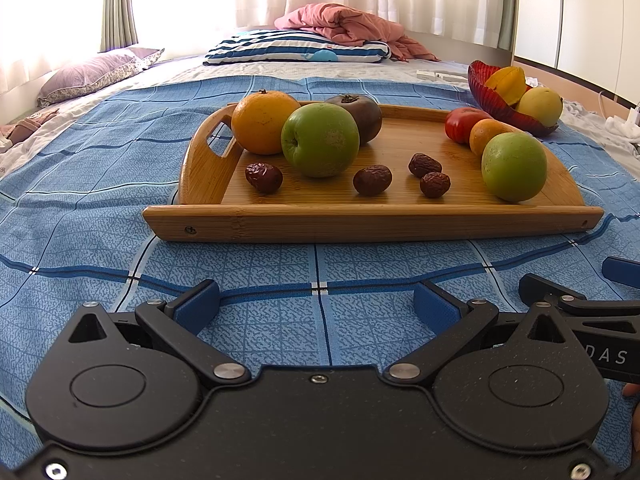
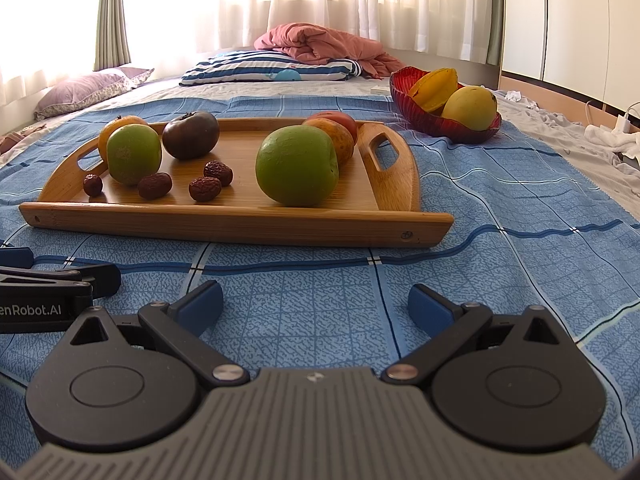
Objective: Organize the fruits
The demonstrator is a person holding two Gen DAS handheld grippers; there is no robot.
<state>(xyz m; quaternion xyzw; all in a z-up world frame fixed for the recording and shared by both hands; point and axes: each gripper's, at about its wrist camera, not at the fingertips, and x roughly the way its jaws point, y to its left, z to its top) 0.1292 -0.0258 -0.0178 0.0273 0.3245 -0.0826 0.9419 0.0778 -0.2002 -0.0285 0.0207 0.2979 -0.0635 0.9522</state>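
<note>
A wooden tray [image 1: 372, 224] [image 2: 224, 220] lies on the blue bedspread. It holds two green apples [image 1: 320, 140] [image 1: 514, 168] [image 2: 297, 165], an orange [image 1: 262, 122], a dark persimmon [image 1: 362, 114] [image 2: 191, 134], a red tomato [image 1: 460, 124], a small orange [image 1: 486, 134] and several dried dates [image 1: 372, 179] [image 2: 205, 189]. A red bowl [image 1: 486, 94] [image 2: 444, 120] behind the tray's right end holds yellow fruit [image 2: 470, 107]. My left gripper [image 1: 316, 306] and right gripper [image 2: 316, 304] are both open and empty, low over the bedspread in front of the tray.
The other gripper's fingers show at each view's edge [image 1: 580, 300] [image 2: 60, 280]. Behind the tray are a striped pillow [image 1: 296, 50], a pink blanket [image 1: 348, 26] and a purple pillow [image 1: 96, 74]. White clothes and a cable [image 2: 612, 132] lie at the right.
</note>
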